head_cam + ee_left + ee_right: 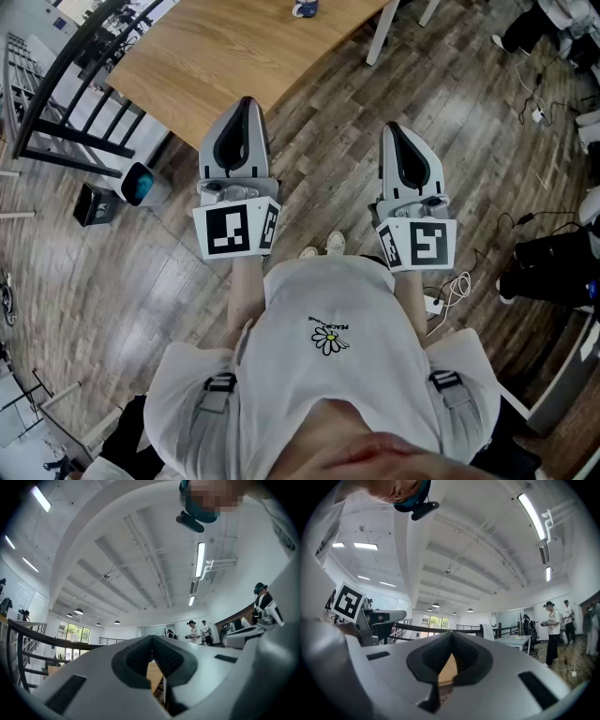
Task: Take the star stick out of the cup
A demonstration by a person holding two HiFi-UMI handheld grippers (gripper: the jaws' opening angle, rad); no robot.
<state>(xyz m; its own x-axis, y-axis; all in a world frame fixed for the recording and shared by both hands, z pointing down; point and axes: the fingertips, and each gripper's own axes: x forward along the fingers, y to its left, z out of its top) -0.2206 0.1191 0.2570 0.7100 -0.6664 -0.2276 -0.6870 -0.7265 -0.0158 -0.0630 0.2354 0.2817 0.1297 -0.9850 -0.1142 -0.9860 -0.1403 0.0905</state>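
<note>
No star stick shows in any view. A small blue and white thing [305,7] stands on the wooden table [234,47] at the picture's top edge, cut off, so I cannot tell what it is. My left gripper [246,103] and right gripper [394,129] are held side by side before my chest, over the floor and short of the table. Both point forward and slightly up. In the left gripper view the left gripper [151,637] has its jaws together with nothing between them. The right gripper [451,633] is likewise shut and empty.
A black railing [56,84] runs along the left. A small black box [94,203] and a teal-topped bin [141,183] sit on the wood floor beside it. Cables [452,289] lie at the right. Several people [553,625] stand far off in the room.
</note>
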